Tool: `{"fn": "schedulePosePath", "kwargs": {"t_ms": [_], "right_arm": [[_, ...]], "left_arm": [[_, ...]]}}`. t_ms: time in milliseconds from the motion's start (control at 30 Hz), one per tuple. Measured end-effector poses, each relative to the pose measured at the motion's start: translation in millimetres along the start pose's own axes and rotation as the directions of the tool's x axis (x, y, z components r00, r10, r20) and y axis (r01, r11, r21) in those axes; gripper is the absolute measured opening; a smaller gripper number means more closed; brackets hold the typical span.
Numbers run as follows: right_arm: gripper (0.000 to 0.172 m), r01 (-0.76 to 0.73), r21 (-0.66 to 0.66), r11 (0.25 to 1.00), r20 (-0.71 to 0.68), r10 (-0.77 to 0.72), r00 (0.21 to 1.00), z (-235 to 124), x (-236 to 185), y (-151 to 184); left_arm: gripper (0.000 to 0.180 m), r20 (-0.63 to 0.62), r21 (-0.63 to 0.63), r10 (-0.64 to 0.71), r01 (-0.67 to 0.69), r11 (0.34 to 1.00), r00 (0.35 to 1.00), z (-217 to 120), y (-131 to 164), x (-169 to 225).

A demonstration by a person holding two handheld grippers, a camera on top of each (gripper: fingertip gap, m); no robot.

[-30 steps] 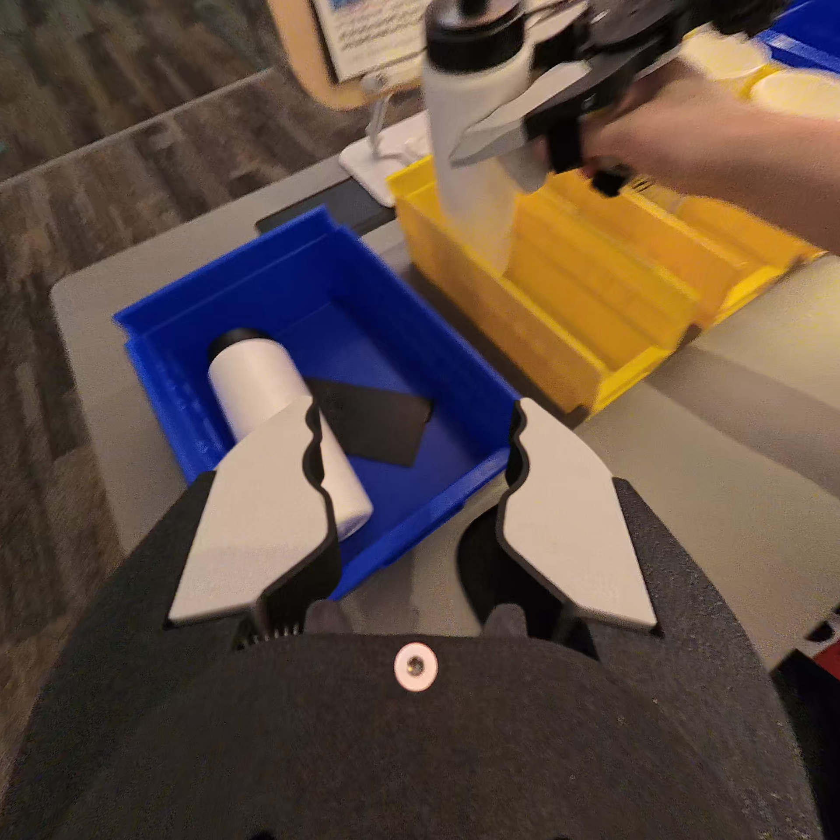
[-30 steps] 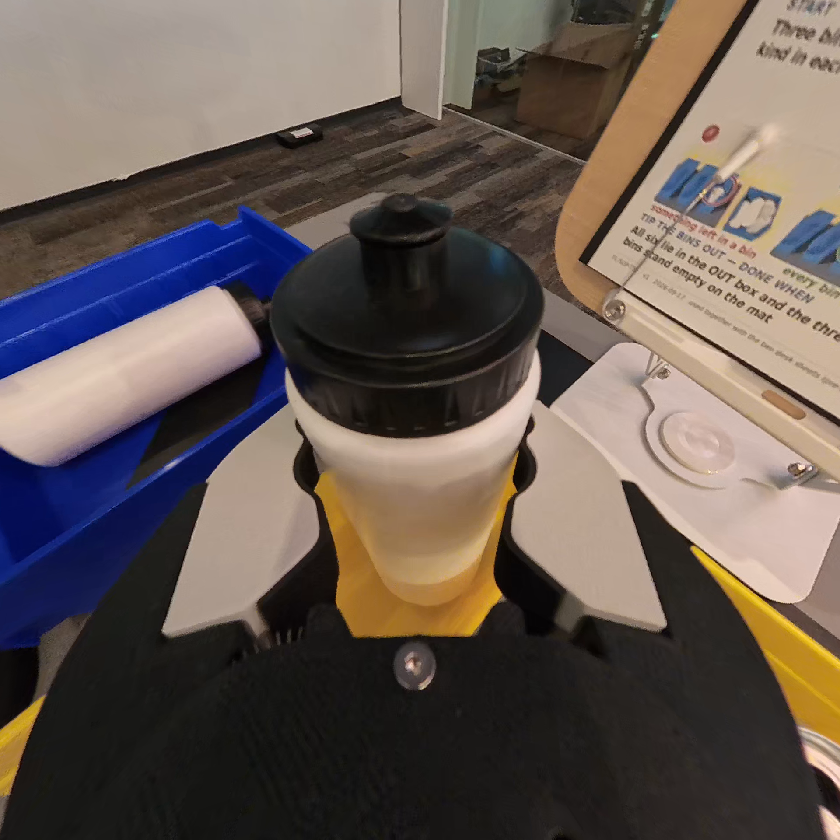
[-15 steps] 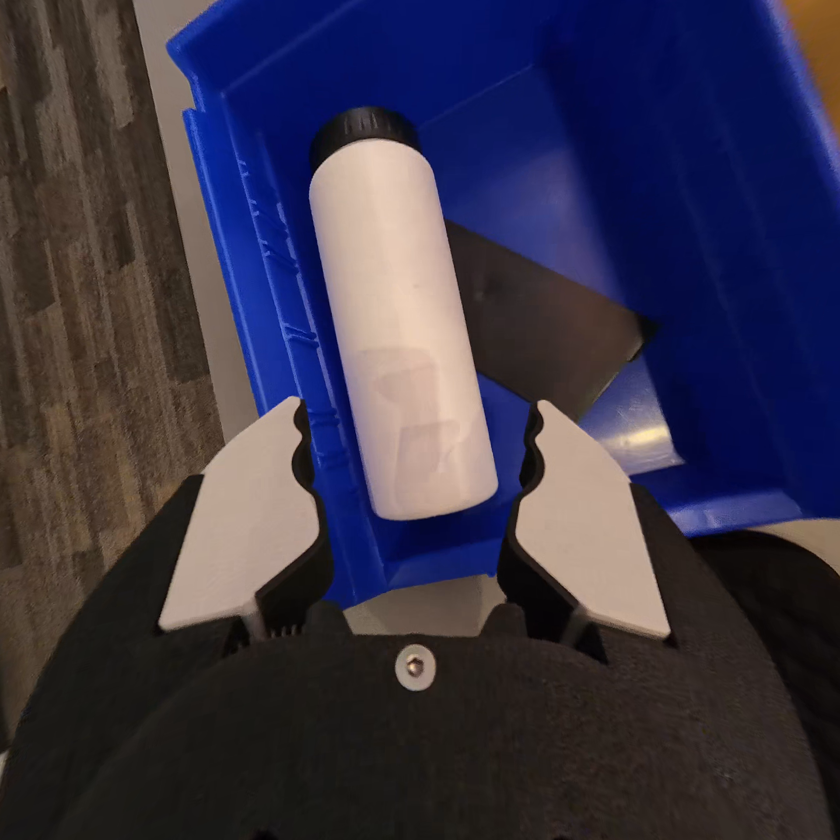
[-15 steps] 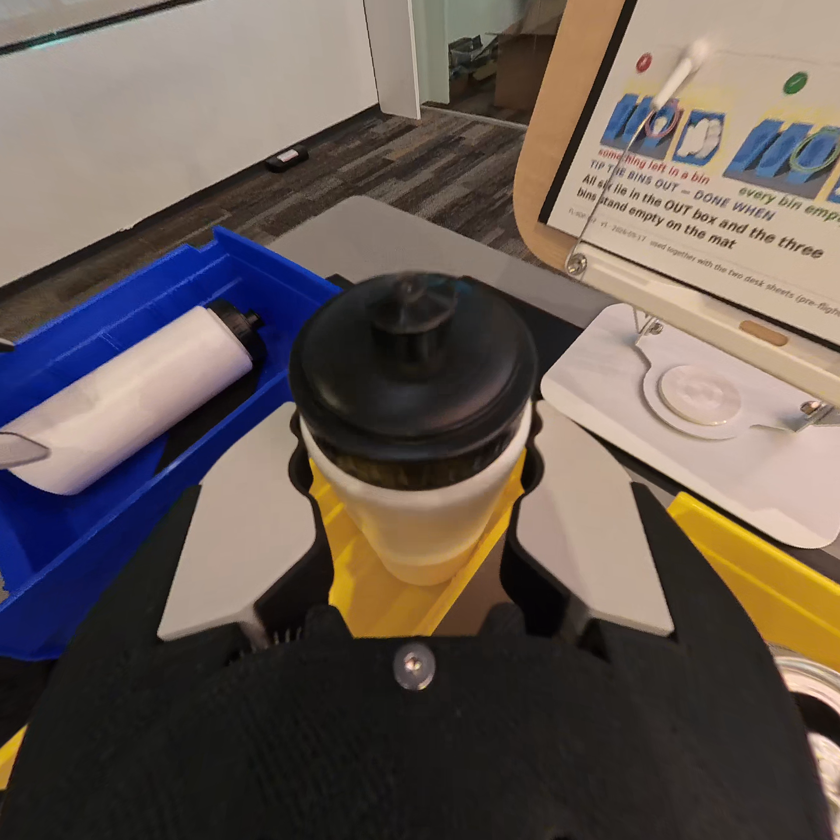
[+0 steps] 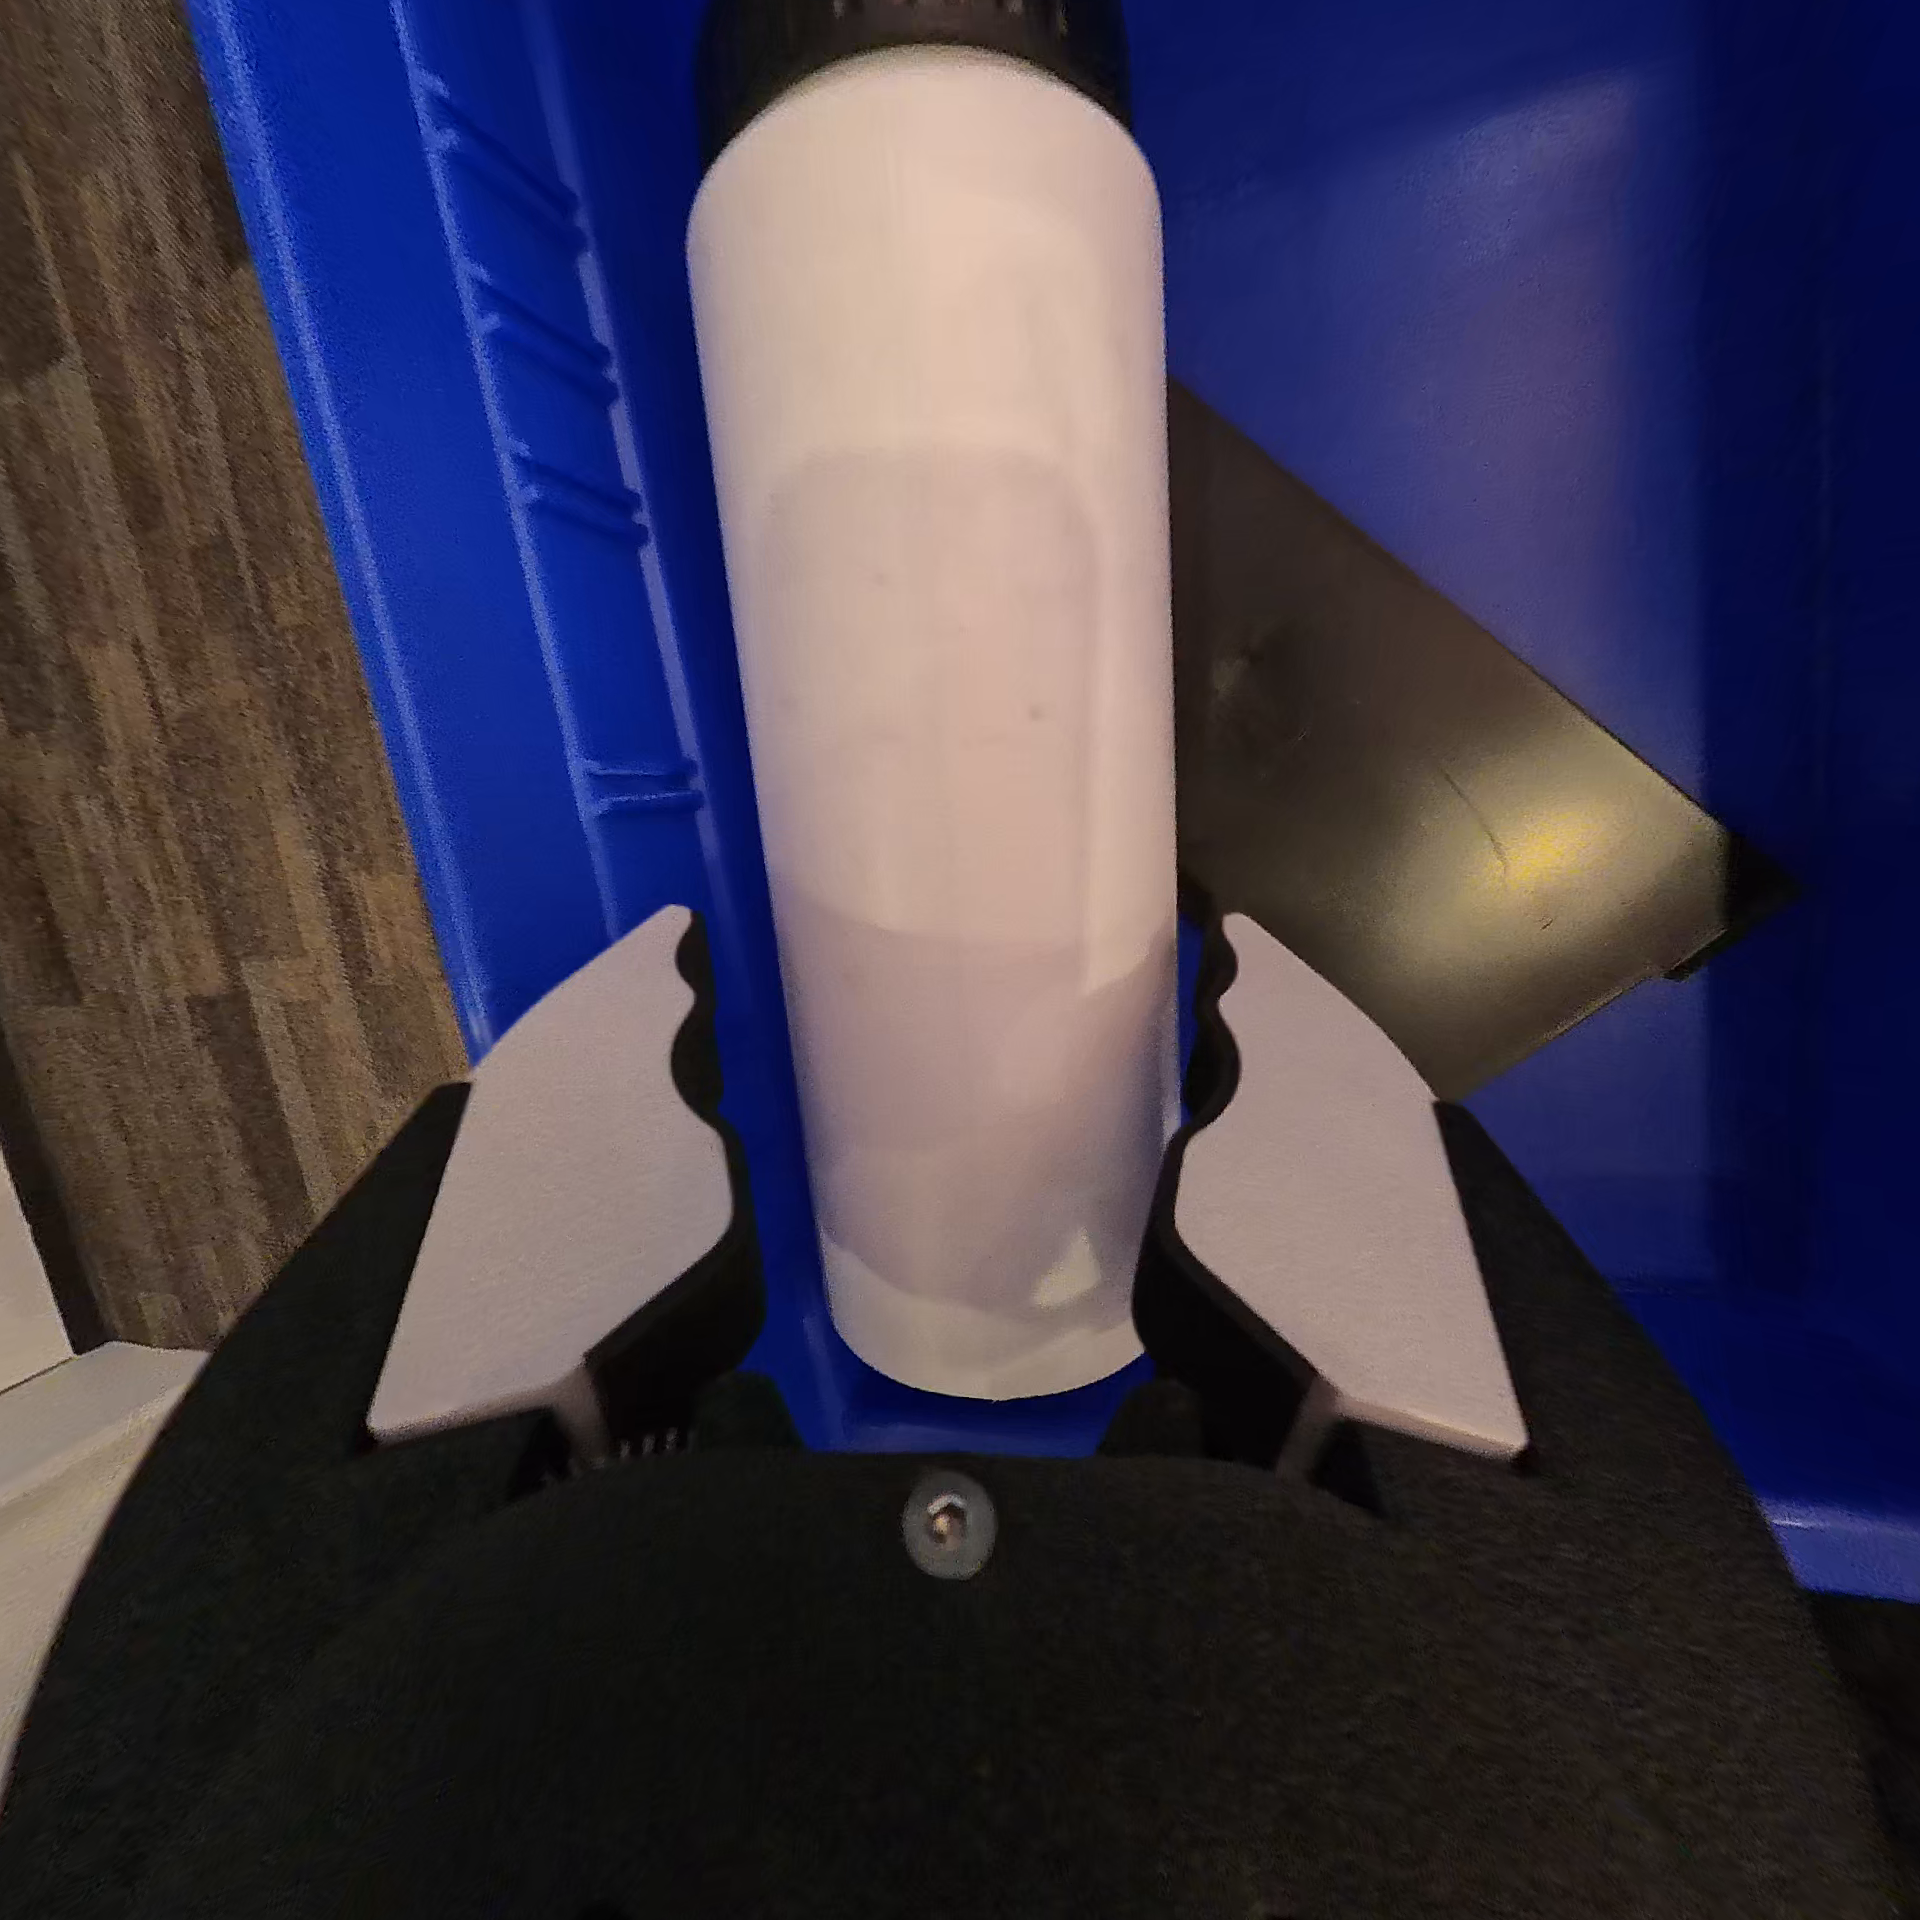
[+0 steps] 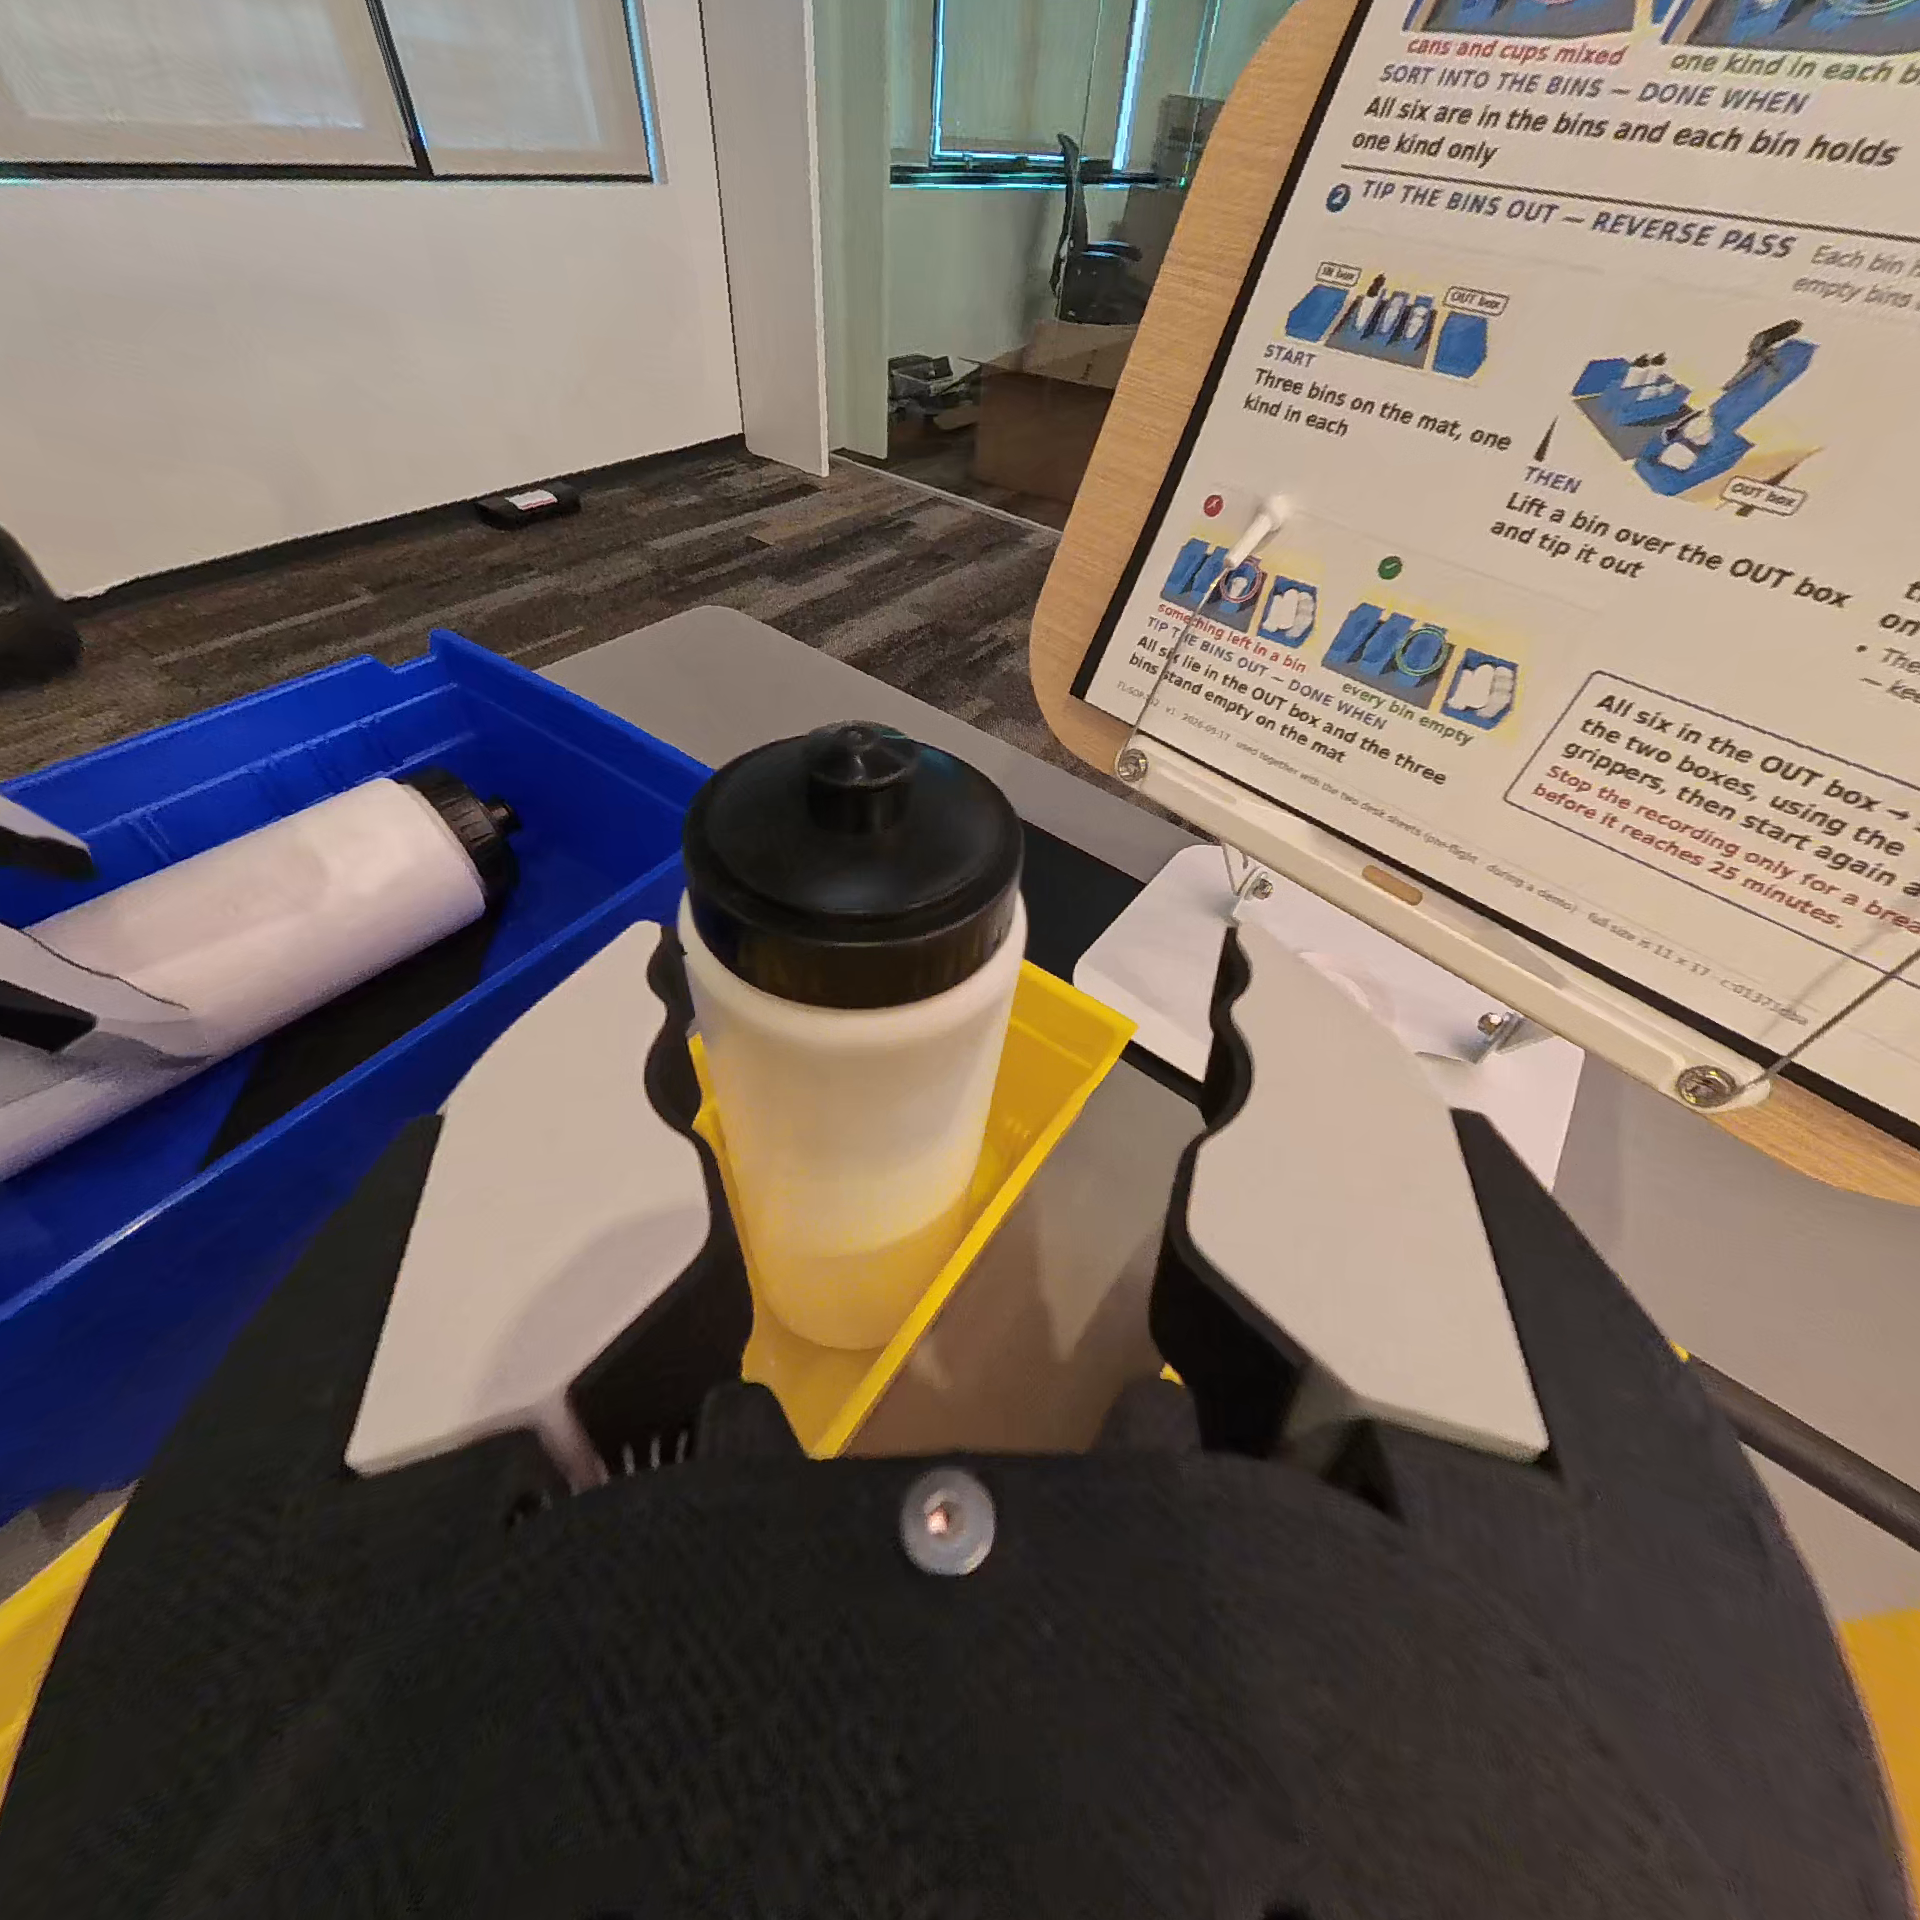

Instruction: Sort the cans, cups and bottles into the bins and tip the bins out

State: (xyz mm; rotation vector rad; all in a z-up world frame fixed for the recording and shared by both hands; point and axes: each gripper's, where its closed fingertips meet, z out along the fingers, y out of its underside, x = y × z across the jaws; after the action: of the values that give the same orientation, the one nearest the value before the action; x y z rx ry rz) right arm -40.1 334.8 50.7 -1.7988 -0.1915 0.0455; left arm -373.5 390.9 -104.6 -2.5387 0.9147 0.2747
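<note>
In the left wrist view the left gripper [image 5: 951, 1049] fills the lower frame, spread around the lower end of a white bottle [image 5: 935, 623] that lies in the blue bin [image 5: 1558, 312]. A sliver of blue shows between each pad and the bottle, so nothing is pinched yet. To do this well, I judge the jaws should centre on the body, keep the left finger [image 5: 582, 1143] clear of the bin's ribbed wall at centre left, and close evenly before lifting. A dark card [image 5: 1403, 810] lies on the bin floor at centre right, beside the bottle. The bottle's black cap sits at the top edge.

In the right wrist view the right gripper [image 6: 940, 1049] is spread wide at lower centre. A second bottle [image 6: 852, 1039], black cap up, stands in the end of a yellow bin [image 6: 1070, 1049]; it sits close against the left finger, while a broad gap separates it from the right finger [image 6: 1351, 1195], so it is let go. Farther, at centre left, the blue bin holds the lying bottle, with the left gripper's tips at the frame's left edge. A sheet on a stand [image 6: 1558, 520] occupies the upper right.

Half a second earlier the left gripper was farther from its bottle, which now reaches deep between the jaws. The right gripper then framed its bottle evenly; now the bottle sits left of centre.
</note>
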Motion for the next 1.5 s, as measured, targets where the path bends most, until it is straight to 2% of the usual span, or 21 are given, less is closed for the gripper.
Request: {"fn": "schedulePosePath", "kwargs": {"t_ms": [267,500,733,1000,1167,1300,1400,1500], "right_arm": [[0.097,-0.028,0.011,1.0,0.032,0.028,0.999,-6.6,-2.0,1.0],[0.096,-0.027,0.005,1.0,0.057,0.026,0.998,-10.3,-3.4,1.8],[0.096,-0.045,0.005,0.999,0.084,0.044,0.995,-13.4,-5.2,4.7],[0.096,-0.08,0.011,0.997,0.152,0.078,0.985,-18.2,-21.5,5.6],[0.095,-0.126,0.064,0.99,0.224,0.109,0.968,-35.6,-44.3,-9.3],[0.092,-0.207,0.116,0.971,0.335,0.158,0.929,-56.0,-75.4,-28.1],[0.091,-0.321,0.091,0.943,0.462,0.245,0.852,-66.2,-103.6,-42.0],[0.094,-0.464,-0.005,0.886,0.602,0.374,0.706,-73.3,-130.4,-57.0]], "left_arm": [[0.081,-0.043,-0.058,-0.031,0.029,0.998,0.999,13.9,6.0,7.2],[0.081,-0.048,-0.088,0.013,-0.018,0.996,0.999,14.1,7.2,6.1],[0.08,-0.012,-0.085,0.118,-0.119,0.989,0.993,-6.0,9.3,7.4],[0.08,-0.064,-0.037,0.16,-0.163,0.986,0.985,-36.0,6.8,13.6],[0.08,-0.077,0.075,0.174,-0.168,0.983,0.982,-67.9,-0.6,14.1],[0.08,-0.128,0.258,0.159,-0.122,0.958,0.979,-115.4,-13.2,21.3],[0.08,-0.2,0.461,0.179,-0.069,0.885,0.963,-167.9,-28.8,40.4],[0.08,-0.255,0.641,0.263,-0.042,0.767,0.93,-223.7,-39.2,71.4]]}}
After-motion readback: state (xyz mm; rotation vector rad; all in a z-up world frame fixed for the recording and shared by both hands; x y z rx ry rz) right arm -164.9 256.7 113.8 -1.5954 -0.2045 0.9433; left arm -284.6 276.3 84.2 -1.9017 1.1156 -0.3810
